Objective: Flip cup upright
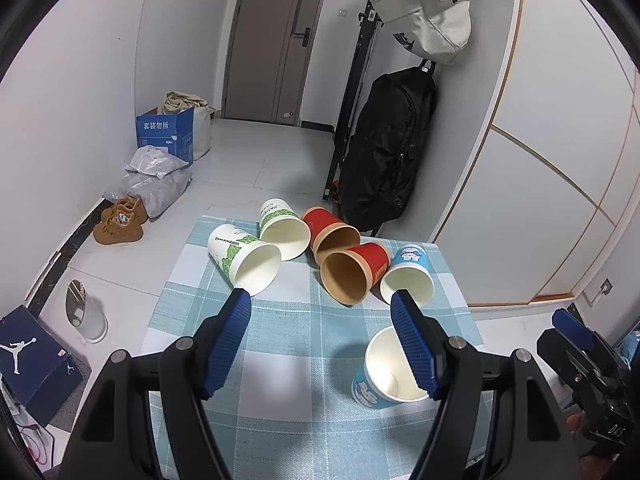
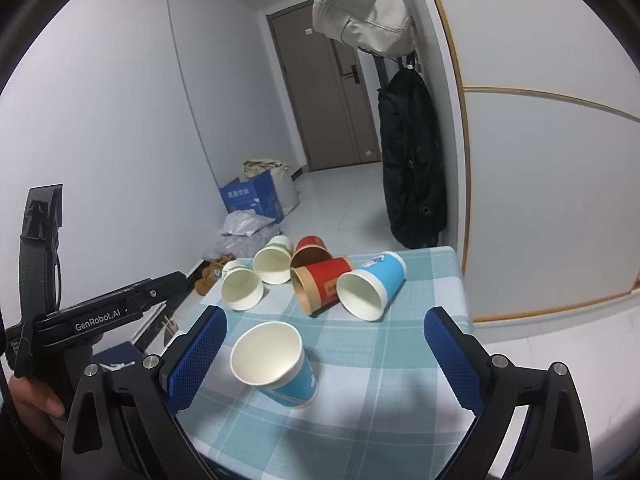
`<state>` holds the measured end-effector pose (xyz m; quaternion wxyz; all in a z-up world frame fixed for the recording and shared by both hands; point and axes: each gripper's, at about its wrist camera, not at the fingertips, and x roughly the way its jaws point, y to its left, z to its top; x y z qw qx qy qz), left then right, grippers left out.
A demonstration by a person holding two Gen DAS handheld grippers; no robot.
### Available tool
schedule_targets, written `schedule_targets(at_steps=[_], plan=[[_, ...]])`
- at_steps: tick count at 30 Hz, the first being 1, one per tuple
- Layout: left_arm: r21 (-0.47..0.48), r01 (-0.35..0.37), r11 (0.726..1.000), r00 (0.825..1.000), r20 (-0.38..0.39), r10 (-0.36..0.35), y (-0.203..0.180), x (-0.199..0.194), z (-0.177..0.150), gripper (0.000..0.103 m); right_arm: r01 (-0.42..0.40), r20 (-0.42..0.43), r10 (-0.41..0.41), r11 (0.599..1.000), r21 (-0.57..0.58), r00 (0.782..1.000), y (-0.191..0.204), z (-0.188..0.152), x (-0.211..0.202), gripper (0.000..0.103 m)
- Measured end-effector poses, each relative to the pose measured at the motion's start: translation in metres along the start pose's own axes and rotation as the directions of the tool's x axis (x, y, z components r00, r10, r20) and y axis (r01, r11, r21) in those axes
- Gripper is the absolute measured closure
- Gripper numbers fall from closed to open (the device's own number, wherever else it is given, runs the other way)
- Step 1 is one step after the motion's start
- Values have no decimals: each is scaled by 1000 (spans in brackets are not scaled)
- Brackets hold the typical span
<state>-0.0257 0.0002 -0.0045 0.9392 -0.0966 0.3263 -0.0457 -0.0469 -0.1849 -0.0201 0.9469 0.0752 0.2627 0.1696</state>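
Note:
One blue cup stands upright on the checked tablecloth. Behind it several cups lie on their sides with their mouths toward me: two green-and-white cups, two red cups and a second blue cup. My left gripper is open and empty above the cloth, its right finger in front of the upright cup. My right gripper is open and empty, with the upright cup just inside its left finger.
The small table ends close on the left, right and far sides. On the floor at the left lie brown shoes, grey bags, a blue box and a shoebox. A black backpack hangs beside the far right corner.

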Motion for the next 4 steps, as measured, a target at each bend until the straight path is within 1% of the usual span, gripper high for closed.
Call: schedule_targets(at_steps=[1,4], plan=[[-1,3,1000,1000,1,-3,0,0,0,35,0,0,0,1000,0,1000,0,0,0,3],[-18,42,999,999,7,-42,3,-3,0,35,-1,-3,1,1000,3,1000,1,-1,1,3]])
